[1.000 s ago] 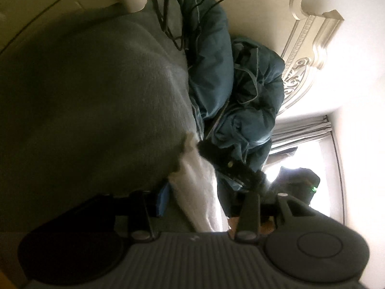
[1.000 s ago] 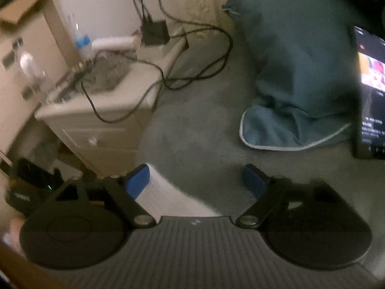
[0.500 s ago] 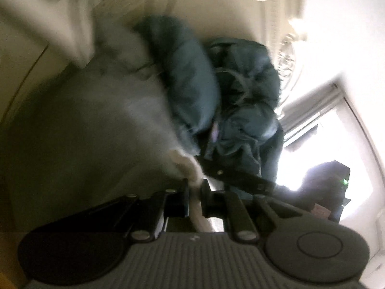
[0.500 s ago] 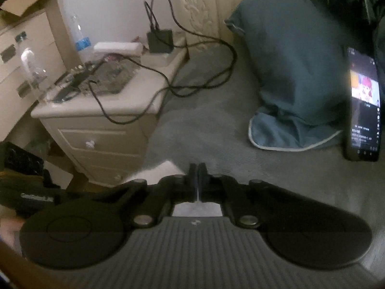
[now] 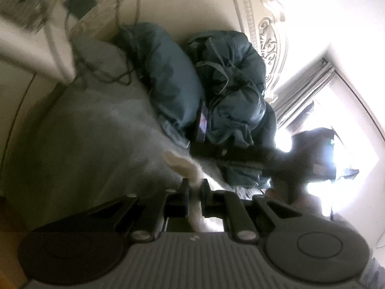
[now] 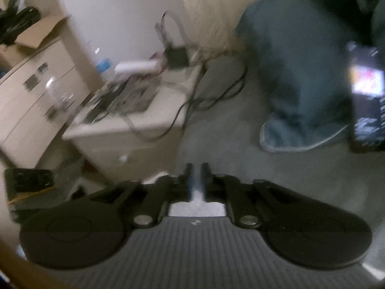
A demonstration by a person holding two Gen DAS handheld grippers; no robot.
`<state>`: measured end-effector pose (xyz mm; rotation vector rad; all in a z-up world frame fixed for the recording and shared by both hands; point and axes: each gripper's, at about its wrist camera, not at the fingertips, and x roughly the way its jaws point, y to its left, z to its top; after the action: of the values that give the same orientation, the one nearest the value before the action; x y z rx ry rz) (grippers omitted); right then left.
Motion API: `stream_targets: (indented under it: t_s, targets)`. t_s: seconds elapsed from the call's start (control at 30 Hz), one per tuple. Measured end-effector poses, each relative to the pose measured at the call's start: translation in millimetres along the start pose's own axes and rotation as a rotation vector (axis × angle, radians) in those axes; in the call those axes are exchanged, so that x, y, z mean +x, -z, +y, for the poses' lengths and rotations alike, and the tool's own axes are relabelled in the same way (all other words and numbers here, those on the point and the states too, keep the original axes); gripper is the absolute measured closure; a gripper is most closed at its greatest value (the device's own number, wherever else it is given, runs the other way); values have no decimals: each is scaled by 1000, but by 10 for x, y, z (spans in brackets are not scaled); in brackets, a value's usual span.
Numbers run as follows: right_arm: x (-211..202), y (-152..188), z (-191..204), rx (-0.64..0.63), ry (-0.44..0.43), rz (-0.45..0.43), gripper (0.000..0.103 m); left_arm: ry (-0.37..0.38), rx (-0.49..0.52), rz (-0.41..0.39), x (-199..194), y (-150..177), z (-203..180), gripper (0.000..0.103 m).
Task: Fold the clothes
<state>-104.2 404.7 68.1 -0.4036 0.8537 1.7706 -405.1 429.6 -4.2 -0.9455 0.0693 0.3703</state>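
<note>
**Both grippers pinch the white cloth over the bed**

We see the left gripper [image 5: 194,186] clamped on a fold of the white cloth [image 5: 186,166], which sticks out past the jaws above the grey bedspread [image 5: 96,130]. The right gripper [image 6: 195,171] also has white cloth between its jaws, which have just been opening slightly though they stand nearly together. Beyond lie a teal pillow [image 6: 296,72], a lit phone [image 6: 367,101] and a cluttered nightstand [image 6: 134,120].

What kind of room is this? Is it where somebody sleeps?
Most likely a bedroom. There is a bed with a grey cover, a blue pillow by a carved headboard, and a little bedside table with drawers and chargers on it.
</note>
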Motion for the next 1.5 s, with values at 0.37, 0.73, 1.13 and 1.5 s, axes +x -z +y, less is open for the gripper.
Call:
stream_targets:
  t_s: [0.37,0.73,1.13,1.5]
  targets:
    - [588,-71,197,-266,-42,323,19,178,-324,39,134,385,848,84]
    - [397,164,533,-503,44,372,56,199,-238,39,125,349,794,84]
    - [-60,321,774,-488,129,123,98,81,28,-38,-20,183,148,95]
    - [-1366,335,802,-332,237,-222,98,184,405,-35,-25,-175,-1383,95]
